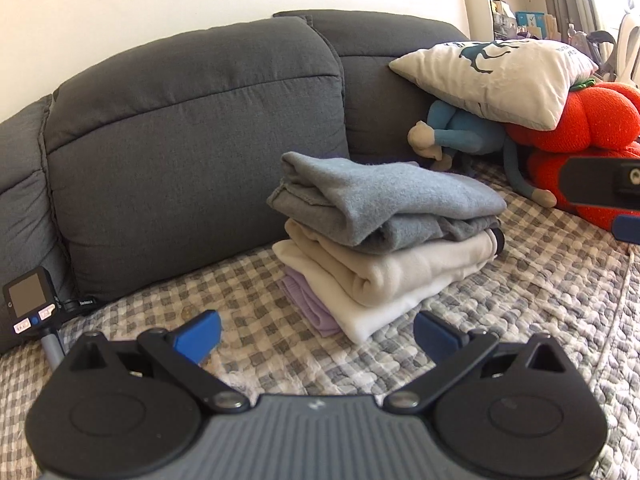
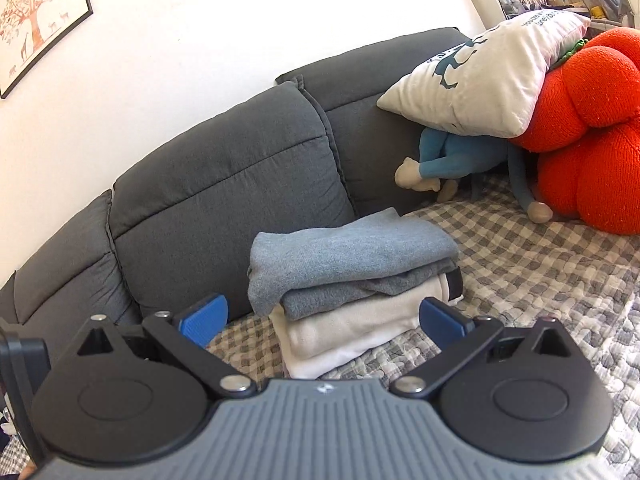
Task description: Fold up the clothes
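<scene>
- While both grippers face the sofa, a stack of folded clothes (image 1: pixel 384 240) rests on the checked quilt (image 1: pixel 540 280), just in front of the dark grey back cushions (image 1: pixel 192 152).
- Stack order, top to bottom: grey-blue garment (image 1: pixel 384 196), beige garment (image 1: pixel 400 268), white garment (image 1: pixel 372 312), lilac garment (image 1: pixel 308 304) protruding at the lower left edge.
- Left gripper (image 1: pixel 316 338): jaws spread wide, nothing between the blue pads; it sits near the stack's front edge without touching it.
- Right gripper (image 2: pixel 322 320): jaws likewise spread wide. From the right wrist view the stack (image 2: pixel 352 280) appears between the pads, but the pads do not press on it.
- Beyond the stack: a white printed pillow (image 1: pixel 500 76) lies over a blue stuffed toy (image 1: pixel 460 136) and leans on an orange plush cushion (image 1: pixel 580 116).
- A small device with a screen (image 1: pixel 28 304) stands at the left sofa edge.
- Framed pictures (image 2: pixel 36 20) hang on the wall above the sofa.
</scene>
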A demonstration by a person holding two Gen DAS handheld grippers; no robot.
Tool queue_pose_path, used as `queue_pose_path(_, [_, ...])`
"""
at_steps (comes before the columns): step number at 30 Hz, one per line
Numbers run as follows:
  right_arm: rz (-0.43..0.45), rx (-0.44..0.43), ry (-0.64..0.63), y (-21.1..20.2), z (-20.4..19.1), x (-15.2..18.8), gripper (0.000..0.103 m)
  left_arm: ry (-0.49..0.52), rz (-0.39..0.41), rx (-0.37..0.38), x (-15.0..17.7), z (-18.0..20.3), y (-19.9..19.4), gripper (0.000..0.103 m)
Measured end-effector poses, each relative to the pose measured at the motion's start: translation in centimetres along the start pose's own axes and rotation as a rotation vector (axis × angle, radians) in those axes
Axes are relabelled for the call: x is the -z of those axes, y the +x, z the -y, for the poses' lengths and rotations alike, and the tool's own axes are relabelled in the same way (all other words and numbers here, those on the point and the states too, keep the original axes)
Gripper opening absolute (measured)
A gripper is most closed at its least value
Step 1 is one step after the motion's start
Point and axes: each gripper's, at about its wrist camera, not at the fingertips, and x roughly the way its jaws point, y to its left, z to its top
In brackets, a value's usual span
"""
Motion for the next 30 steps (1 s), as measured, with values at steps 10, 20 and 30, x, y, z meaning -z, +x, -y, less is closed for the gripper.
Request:
queue_pose_path(10, [0.02,0.02,0.029,-0.4,0.2,0.2,0.103,-0.023,-0.028,-0.021,-0.1,-0.3,0.8,0.103])
queue_pose_path(20, [0.013,0.009,0.048,-0.4,-0.1,0.4,0.103,-0.042,-0.018,-0.019,0.1,-0.6,0.7,0.103])
queue_pose_path(30, [0.015,-0.001,0.08,-0.4,0.4,0.4,0.103,-0.041,-0.009,-0.021,0.1,-0.5,0.5,0.103])
